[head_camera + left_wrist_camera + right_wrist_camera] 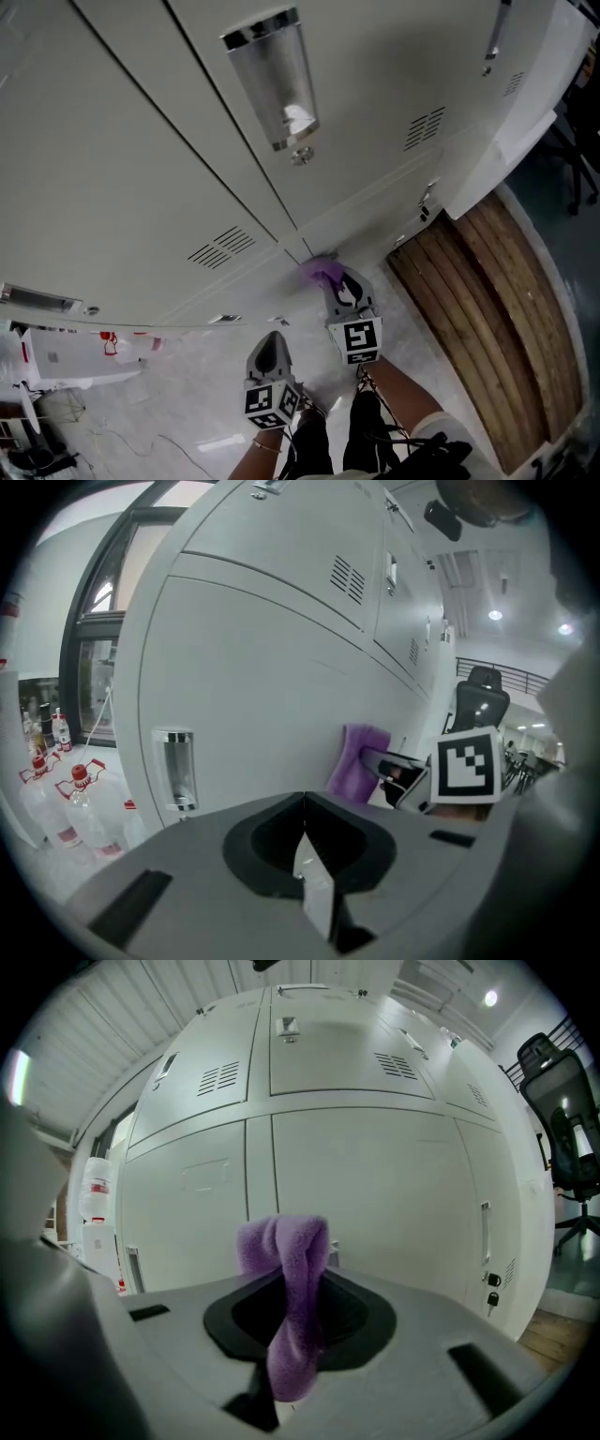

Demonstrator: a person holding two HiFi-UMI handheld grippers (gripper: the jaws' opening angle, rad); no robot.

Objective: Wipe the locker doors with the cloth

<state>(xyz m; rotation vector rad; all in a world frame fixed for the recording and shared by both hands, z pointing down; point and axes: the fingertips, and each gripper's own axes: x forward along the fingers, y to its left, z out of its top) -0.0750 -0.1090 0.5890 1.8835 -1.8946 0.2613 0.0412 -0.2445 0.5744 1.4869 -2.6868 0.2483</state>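
**Purple cloth at the lower lockers**

I am gripping the purple cloth [286,1307] in my right claw [339,284], its jaws pinching the fabric so that a bunched fold is sticking out past the tips and a tail is hanging down between them. I am holding the cloth up to the grey locker doors [141,178], low down beside the seam between two doors, though I cannot tell whether it is actually touching the metal. My left claw [270,352] is hanging back beside the right one, jaws closed together on nothing, pointing at a door with a recessed chrome handle [176,766]. Water bottles [80,799] are standing at the far left of the lockers.
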